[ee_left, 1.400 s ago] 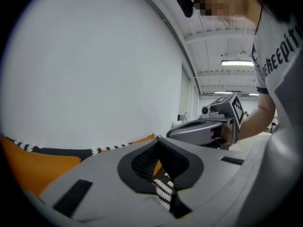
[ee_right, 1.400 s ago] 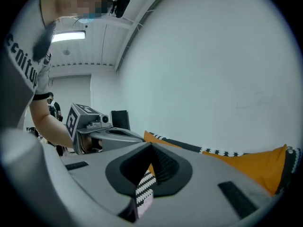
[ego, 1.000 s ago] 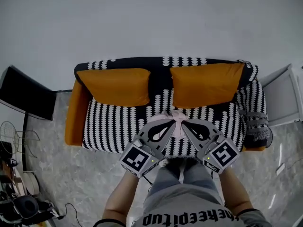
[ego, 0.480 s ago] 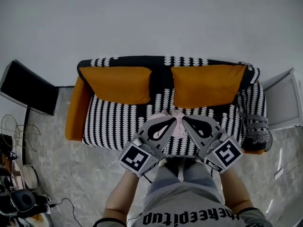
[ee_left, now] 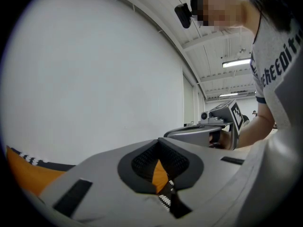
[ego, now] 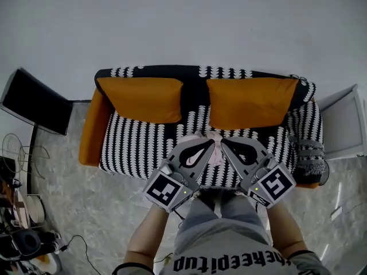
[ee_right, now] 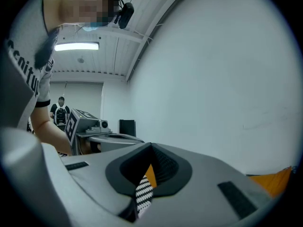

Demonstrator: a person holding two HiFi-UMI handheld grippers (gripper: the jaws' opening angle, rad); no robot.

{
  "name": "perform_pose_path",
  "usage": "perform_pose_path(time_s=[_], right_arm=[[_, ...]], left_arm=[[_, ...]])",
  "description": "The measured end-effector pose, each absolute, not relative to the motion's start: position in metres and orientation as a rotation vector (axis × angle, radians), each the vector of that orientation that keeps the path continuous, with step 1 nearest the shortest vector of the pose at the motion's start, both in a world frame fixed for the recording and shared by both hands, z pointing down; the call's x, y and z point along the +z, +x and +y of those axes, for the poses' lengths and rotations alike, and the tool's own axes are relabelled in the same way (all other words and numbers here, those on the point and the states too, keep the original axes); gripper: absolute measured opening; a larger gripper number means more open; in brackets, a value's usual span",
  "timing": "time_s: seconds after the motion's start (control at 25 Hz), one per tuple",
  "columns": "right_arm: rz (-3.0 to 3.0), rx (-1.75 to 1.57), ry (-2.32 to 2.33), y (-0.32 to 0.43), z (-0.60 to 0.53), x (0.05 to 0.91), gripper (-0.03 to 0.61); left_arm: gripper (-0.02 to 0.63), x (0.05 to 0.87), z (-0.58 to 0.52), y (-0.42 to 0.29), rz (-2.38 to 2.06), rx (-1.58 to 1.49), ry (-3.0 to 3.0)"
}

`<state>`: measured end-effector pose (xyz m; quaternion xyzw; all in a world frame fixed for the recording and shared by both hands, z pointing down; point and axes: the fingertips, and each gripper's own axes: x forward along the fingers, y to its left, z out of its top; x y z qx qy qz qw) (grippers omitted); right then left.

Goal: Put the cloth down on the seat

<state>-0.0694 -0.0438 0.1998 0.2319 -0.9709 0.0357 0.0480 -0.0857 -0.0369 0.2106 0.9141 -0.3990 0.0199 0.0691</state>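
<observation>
A pale pink cloth [ego: 214, 152] is bunched between the tips of my two grippers, above the front of the sofa's black-and-white patterned seat [ego: 137, 148]. In the head view my left gripper [ego: 210, 144] and right gripper [ego: 224, 144] meet nose to nose, both shut, each pinching the cloth. The left gripper view shows shut jaws [ee_left: 158, 143], with the right gripper [ee_left: 210, 131] beyond them. The right gripper view shows the same shut jaws [ee_right: 150, 146], and the left gripper [ee_right: 97, 132] beside them. Neither gripper view shows the cloth.
Two orange cushions [ego: 140, 99] [ego: 249, 101] lean on the sofa back. A grey bundle [ego: 312, 156] lies on the right arm. A black panel [ego: 34, 102] stands left, a white unit [ego: 344, 119] right, wire items [ego: 17, 171] on the floor. A person [ee_right: 60, 111] stands far off.
Both grippers have risen a little with the cloth still between them. Their jaws stay shut.
</observation>
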Motion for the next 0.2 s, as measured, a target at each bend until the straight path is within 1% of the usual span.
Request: perform_pose_path(time_s=[0.2], right_arm=[[-2.966, 0.097, 0.687, -0.0692, -0.0456, 0.1989, -0.008]], left_arm=[[0.021, 0.2104, -0.0403, -0.0847, -1.215, 0.067, 2.764]])
